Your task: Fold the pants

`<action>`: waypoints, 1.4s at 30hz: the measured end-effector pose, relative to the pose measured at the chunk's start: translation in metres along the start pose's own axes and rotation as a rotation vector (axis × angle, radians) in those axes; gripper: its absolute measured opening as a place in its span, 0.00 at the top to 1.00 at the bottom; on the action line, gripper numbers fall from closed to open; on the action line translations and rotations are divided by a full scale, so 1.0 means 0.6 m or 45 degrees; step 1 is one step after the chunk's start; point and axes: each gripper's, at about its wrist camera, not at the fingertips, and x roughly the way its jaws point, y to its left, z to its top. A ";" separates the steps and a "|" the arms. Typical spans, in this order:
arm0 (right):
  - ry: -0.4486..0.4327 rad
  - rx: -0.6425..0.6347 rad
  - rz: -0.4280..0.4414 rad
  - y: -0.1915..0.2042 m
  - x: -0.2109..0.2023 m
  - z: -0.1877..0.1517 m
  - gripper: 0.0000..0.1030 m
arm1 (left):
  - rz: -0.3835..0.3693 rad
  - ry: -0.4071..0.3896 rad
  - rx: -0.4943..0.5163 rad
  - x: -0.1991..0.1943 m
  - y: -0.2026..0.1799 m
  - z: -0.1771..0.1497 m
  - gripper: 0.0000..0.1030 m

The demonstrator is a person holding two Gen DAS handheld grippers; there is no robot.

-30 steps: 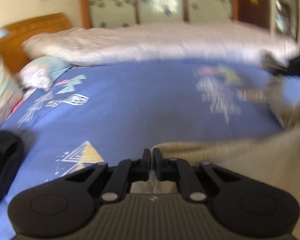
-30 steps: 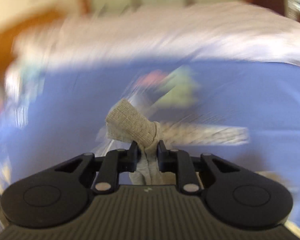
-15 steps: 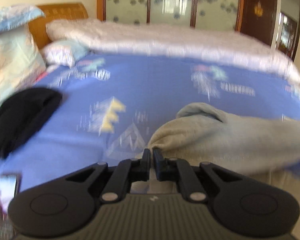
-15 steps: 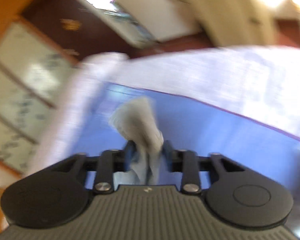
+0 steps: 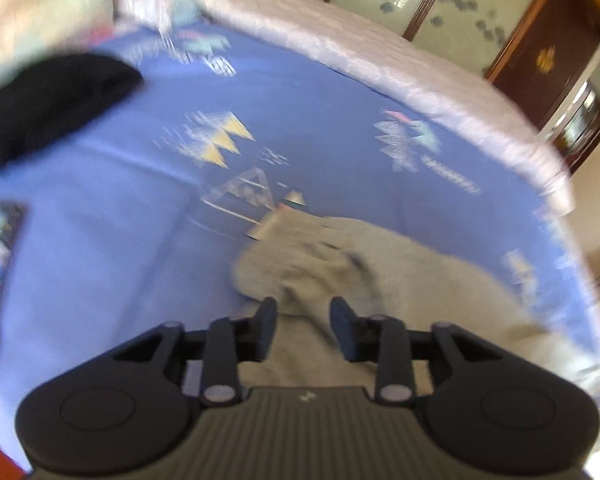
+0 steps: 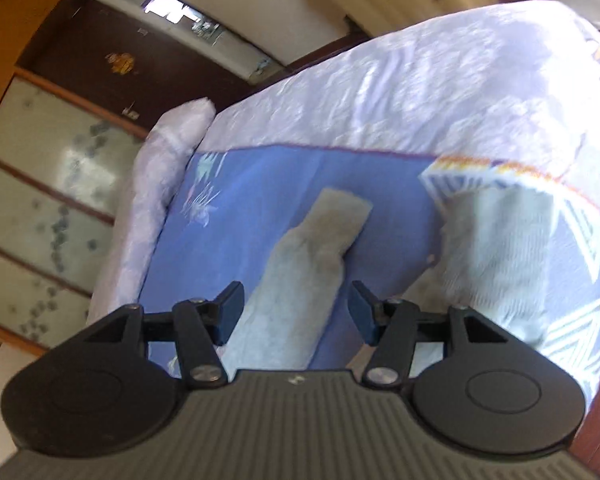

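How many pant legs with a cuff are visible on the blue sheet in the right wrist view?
1: a grey pant leg lies on the blue sheet, its cuff farthest from the camera. The other leg may be hidden.

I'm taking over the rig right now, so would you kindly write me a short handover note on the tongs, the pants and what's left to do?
Left tongs: just opened, pads clear of the grey pants bunched on the blue bedsheet in front of them.
Right tongs: just opened wider; a pant leg runs between the fingers, pads not pressing it.
Done: pants laid down and released.
Left: smooth the bunched end, then make the folds; no neat fold shows yet.
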 end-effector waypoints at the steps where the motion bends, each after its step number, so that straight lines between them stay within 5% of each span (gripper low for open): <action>1: 0.013 -0.016 -0.003 0.004 0.007 -0.002 0.41 | -0.039 0.025 -0.028 0.005 -0.001 0.000 0.57; 7: -0.029 -0.010 -0.131 -0.002 0.074 0.016 0.43 | -0.047 0.155 -0.054 0.072 -0.021 -0.015 0.47; 11: -0.013 -0.047 -0.173 -0.001 0.118 0.029 0.49 | -0.074 0.235 -0.182 0.115 -0.003 -0.013 0.44; 12: 0.000 -0.059 -0.167 0.002 0.129 0.031 0.62 | -0.074 0.244 -0.218 0.127 0.003 -0.009 0.45; 13: 0.018 -0.087 -0.176 0.009 0.142 0.033 0.76 | -0.062 0.244 -0.257 0.138 0.010 -0.004 0.53; 14: 0.026 -0.113 -0.212 0.014 0.142 0.029 0.91 | -0.052 0.246 -0.287 0.146 0.014 0.001 0.74; 15: 0.015 -0.123 -0.238 0.019 0.140 0.028 0.91 | -0.051 0.251 -0.310 0.152 0.018 0.005 0.86; 16: 0.000 -0.123 -0.226 0.024 0.134 0.030 0.91 | -0.061 0.255 -0.332 0.155 0.020 0.009 0.94; 25: -0.235 -0.223 0.072 0.112 -0.053 0.078 0.91 | -0.280 0.085 -0.350 0.020 0.011 0.024 0.95; 29: -0.302 -0.229 0.108 0.075 -0.150 0.061 0.91 | -0.282 0.062 -0.336 -0.035 0.034 -0.015 0.95; 32: -0.264 -0.165 0.019 -0.008 -0.178 0.027 0.91 | -0.234 0.134 -0.362 -0.038 0.062 -0.066 0.94; 35: -0.182 -0.075 -0.166 -0.097 -0.159 -0.009 0.83 | -0.085 0.270 -0.359 -0.004 0.084 -0.113 0.86; 37: -0.158 0.010 -0.268 -0.145 -0.147 -0.021 0.64 | -0.032 0.321 -0.390 0.008 0.100 -0.132 0.76; 39: -0.245 0.180 -0.210 -0.186 -0.164 -0.025 0.58 | -0.064 0.288 -0.428 -0.005 0.111 -0.132 0.67; 41: -0.327 0.354 -0.061 -0.221 -0.184 -0.023 0.52 | -0.069 0.244 -0.418 -0.017 0.109 -0.123 0.44; 42: -0.342 0.393 -0.027 -0.228 -0.190 -0.021 0.51 | -0.065 0.225 -0.404 -0.021 0.105 -0.118 0.41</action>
